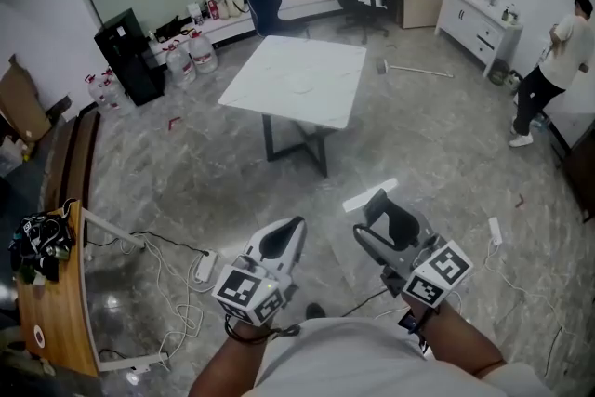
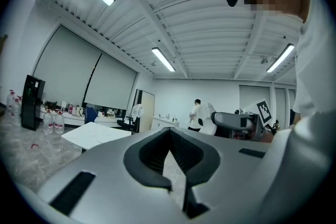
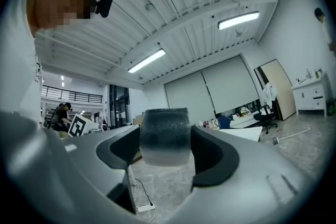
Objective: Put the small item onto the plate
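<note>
1. Small item (image 3: 164,136): short drum shape, dark at top fading to pale grey below, grainy matte skin. Held above the floor (image 1: 437,163), well short of the worktop (image 1: 297,79), on its near side.
2. Right gripper (image 3: 165,149): fingers (image 3: 223,157) closed on the small item, pads pressing its curved sides from both flanks. Its top pokes above the pads.
3. Left gripper (image 2: 169,139): fingers (image 2: 144,157) closed tip to tip, nothing btwn them. Held just beside the right gripper, same near side of the worktop.
4. Handling, est.: looks light & prob. a bit soft (foam- or felt-like), so little breakage risk. Matte skin should give decent friction. Round sides could roll if laid down, so flat end down looks safer.
5. Grip point: across the curved sides at approx mid-height, as held, seems right. A hold nearer one end might let it pivot.
6. Plate: can't make one out. Worktop is white w/ faint marks only, and a white plate there would be hard to spot.
7. Other: a person (image 1: 558,60) stands beyond the worktop, off to its right, near a white cabinet (image 1: 474,19).
</note>
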`<state>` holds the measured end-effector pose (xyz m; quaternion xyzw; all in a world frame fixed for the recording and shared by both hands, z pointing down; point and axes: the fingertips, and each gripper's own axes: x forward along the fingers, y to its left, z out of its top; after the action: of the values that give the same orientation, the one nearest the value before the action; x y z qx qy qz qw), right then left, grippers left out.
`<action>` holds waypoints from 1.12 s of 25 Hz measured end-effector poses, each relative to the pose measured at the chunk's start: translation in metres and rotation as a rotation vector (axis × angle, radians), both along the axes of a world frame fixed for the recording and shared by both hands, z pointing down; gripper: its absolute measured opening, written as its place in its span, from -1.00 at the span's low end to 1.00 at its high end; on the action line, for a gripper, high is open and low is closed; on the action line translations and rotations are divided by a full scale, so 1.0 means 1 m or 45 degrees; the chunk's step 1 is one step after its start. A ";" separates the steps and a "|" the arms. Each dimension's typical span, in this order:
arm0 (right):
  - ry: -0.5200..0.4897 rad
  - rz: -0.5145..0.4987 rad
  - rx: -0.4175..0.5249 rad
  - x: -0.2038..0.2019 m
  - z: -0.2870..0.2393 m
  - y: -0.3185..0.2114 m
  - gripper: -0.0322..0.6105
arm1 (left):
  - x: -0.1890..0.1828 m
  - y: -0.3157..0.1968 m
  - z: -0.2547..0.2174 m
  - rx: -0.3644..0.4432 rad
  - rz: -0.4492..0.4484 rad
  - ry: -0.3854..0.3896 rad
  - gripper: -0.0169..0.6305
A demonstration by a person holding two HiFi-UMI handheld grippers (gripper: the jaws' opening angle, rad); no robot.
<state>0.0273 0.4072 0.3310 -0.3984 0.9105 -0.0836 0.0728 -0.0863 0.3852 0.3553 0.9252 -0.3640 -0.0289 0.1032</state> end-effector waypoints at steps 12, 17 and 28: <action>0.001 -0.013 -0.016 -0.046 0.004 -0.067 0.02 | -0.047 -0.062 0.000 -0.019 -0.007 0.002 -0.93; -0.007 -0.066 -0.030 -0.044 0.012 -0.109 0.02 | -0.045 -0.091 0.007 -0.044 -0.044 0.002 -0.93; -0.017 -0.185 -0.054 -0.003 0.019 -0.271 0.02 | -0.010 -0.237 0.024 -0.089 -0.167 0.003 -0.93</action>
<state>0.0246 0.1363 0.3502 -0.3320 0.9346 -0.1107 0.0643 -0.0967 0.1481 0.3793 0.8951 -0.4247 -0.0239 0.1337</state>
